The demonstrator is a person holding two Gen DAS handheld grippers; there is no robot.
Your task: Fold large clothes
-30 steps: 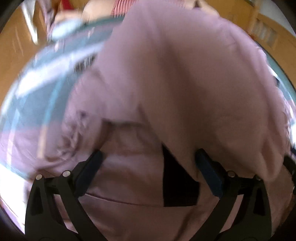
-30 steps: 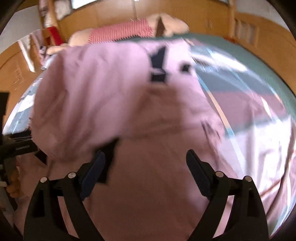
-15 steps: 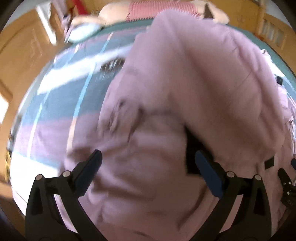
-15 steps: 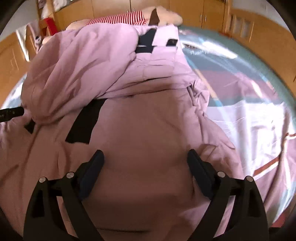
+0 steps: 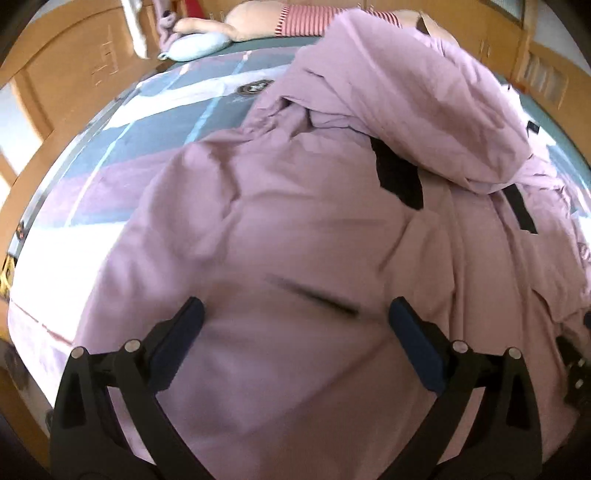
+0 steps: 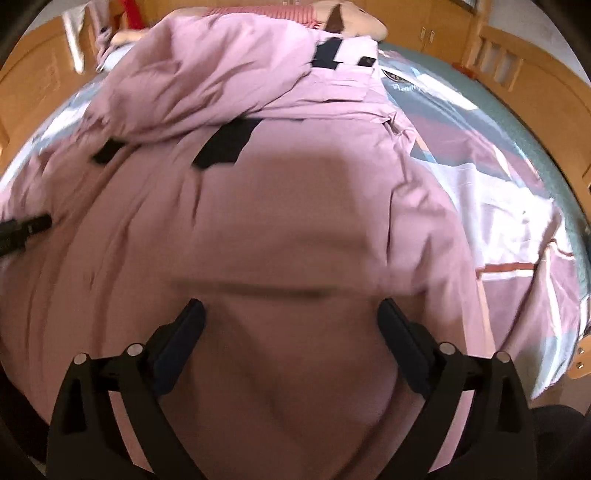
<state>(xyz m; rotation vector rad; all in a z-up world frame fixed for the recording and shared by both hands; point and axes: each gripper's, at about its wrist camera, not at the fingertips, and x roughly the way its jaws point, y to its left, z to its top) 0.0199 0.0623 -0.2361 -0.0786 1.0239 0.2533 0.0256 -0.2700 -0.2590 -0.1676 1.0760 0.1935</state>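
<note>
A large mauve padded jacket (image 5: 295, 206) (image 6: 295, 192) with black patches (image 5: 399, 177) (image 6: 225, 144) lies spread on the bed. Its far part (image 5: 424, 96) (image 6: 207, 74) is folded over toward me and lies in a thick roll across the body. My left gripper (image 5: 295, 306) hovers open over the near part of the jacket, and no cloth sits between its pads. Over the same near part, my right gripper (image 6: 291, 308) has its jaws opening wide, also without cloth between them. A piece of the left gripper shows at the left edge of the right wrist view.
The bed sheet (image 5: 110, 155) (image 6: 498, 166) has grey-blue, white and pink blocks. A plush toy in a red-striped top (image 5: 306, 22) and a pale blue pillow (image 5: 195, 48) lie at the head. A wooden bed frame (image 6: 517, 70) and wooden doors (image 5: 55, 81) surround the bed.
Both grippers have drawn back toward the jacket's near end. The raised far part has settled onto the body, and more of the sheet shows beside the jacket.
</note>
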